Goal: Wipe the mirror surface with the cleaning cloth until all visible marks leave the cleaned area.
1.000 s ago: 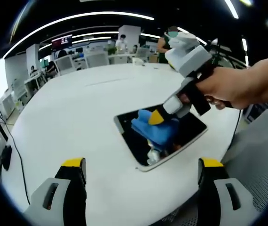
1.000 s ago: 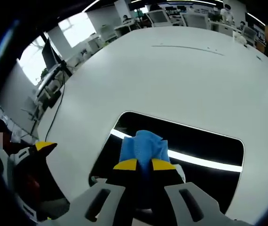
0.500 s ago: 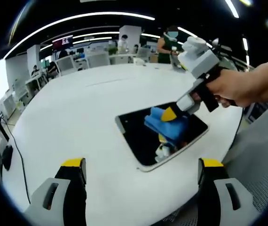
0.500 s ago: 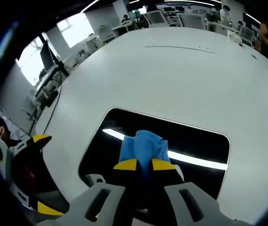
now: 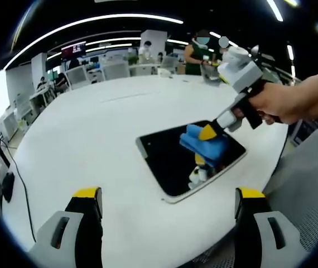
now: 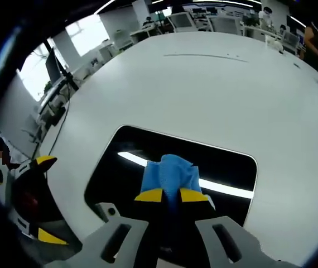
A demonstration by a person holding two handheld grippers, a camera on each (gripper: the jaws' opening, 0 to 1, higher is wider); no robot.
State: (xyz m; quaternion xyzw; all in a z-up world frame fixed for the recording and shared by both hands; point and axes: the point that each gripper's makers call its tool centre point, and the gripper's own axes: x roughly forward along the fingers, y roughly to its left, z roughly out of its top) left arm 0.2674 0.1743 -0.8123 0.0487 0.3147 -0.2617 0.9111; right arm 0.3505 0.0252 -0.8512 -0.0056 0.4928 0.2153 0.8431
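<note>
Broadly, a wide white bench (image 5: 81, 145) fills the workspace, with an open office of desks and people far behind it. Near the bench's edge lies the mirror (image 5: 170, 159), a dark rounded rectangle reflecting a bright ceiling strip; it also shows in the right gripper view (image 6: 220, 167). No clear marks can be made out on the glass at this size.

On the mirror sits the blue cloth (image 5: 203, 144), bunched into a wad and pressed to the glass toward the mirror's far side as the left gripper view shows it. The right gripper (image 6: 170, 195), held in a person's hand (image 5: 273, 103), has its jaws closed tight on the cloth (image 6: 170, 173), whose free fold pokes out ahead of the yellow tips. The left gripper (image 5: 167, 201) hangs over bare bench short of the mirror, jaws spread wide and holding nothing.

Judging by this, the wiping step is under way. The next move likely calls for dragging the cloth across the untouched glass with steady downward pressure, while keeping the mirror from sliding.
</note>
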